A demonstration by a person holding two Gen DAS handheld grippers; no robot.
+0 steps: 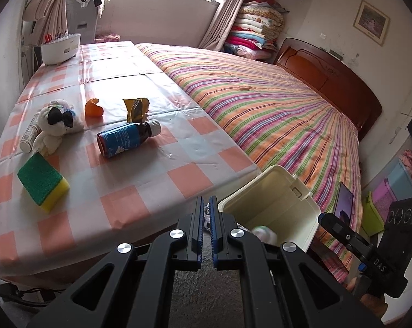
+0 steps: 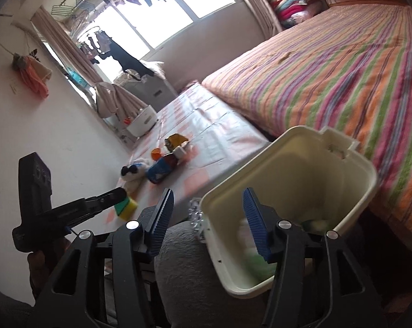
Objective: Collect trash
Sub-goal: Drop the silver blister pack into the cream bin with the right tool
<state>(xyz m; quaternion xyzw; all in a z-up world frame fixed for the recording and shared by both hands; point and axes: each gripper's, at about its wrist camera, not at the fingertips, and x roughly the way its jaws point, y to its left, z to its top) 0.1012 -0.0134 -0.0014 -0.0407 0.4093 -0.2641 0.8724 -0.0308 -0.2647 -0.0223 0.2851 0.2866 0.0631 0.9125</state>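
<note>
Left wrist view, bottle (image 1: 128,137) lying flat, cap pointing right toward bed (image 1: 274,114)

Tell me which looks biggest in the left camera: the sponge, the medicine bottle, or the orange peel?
1. medicine bottle
2. sponge, close behind; it lies nearer the camera, so these two are unsure
3. orange peel, clearly smallest, though farthest away

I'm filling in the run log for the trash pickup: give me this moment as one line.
left gripper: nearly shut, empty, off table edge | right gripper: open over bin rim | bin: holds items | bottle, wrapper: on table
</note>
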